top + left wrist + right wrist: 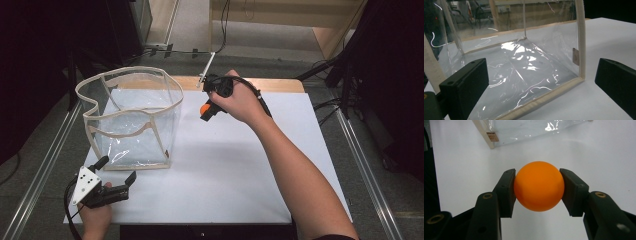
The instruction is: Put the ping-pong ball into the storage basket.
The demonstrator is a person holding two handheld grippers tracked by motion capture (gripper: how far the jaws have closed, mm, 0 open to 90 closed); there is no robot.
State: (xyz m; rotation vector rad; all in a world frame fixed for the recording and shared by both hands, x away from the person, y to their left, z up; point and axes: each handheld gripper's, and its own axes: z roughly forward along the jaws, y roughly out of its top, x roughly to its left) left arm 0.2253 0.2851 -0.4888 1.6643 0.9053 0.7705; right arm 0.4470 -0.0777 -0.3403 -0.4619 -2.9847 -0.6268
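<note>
An orange ball (539,186) sits squeezed between the two black jaws of my right gripper (537,187). In the high view that right gripper (206,111) hangs over the white sheet, just right of the clear bag, with the orange ball (205,108) at its tip. The clear plastic bag (131,117) with cream trim stands upright and open-topped at the left of the table. My left gripper (116,172) rests near the front left edge, jaws wide apart and aimed at the bag's lower front trim (541,100), holding nothing.
A white sheet (235,165) covers the table. Metal rails (367,170) run along both sides. A thin rod (207,67) stands past the far edge, behind the right hand. Cables trail on the floor beyond.
</note>
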